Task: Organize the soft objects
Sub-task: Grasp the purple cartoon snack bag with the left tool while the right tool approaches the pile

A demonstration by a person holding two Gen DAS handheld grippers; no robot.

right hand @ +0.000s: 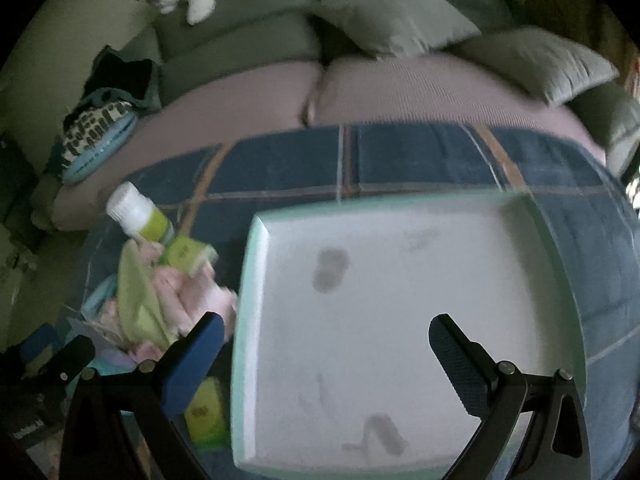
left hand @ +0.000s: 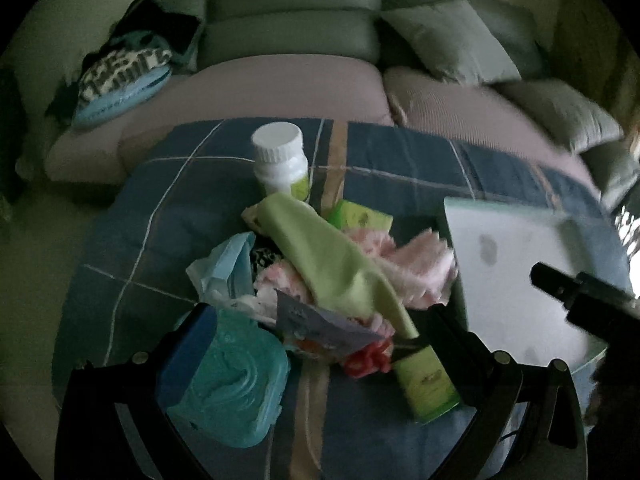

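A pile of soft things lies on a blue plaid quilt (left hand: 168,220): a light green cloth (left hand: 328,256), pink fluffy cloth (left hand: 412,268), a light blue bag (left hand: 224,268) and a teal wipes pack (left hand: 236,384). My left gripper (left hand: 320,328) is open, its jaws around the near edge of the pile, with the green cloth's tail and a printed packet (left hand: 320,324) between them. My right gripper (right hand: 326,334) is open and empty above a white tray (right hand: 400,320); it also shows at the right of the left wrist view (left hand: 560,284). The green cloth shows left of the tray (right hand: 136,292).
A white bottle (left hand: 282,162) stands behind the pile, with green boxes (left hand: 362,218) and a green tube (left hand: 430,386) nearby. The tray (left hand: 516,264) lies right of the pile. Behind are a sofa (left hand: 288,80), grey cushions (left hand: 452,40) and clothes on a blue cushion (left hand: 120,76).
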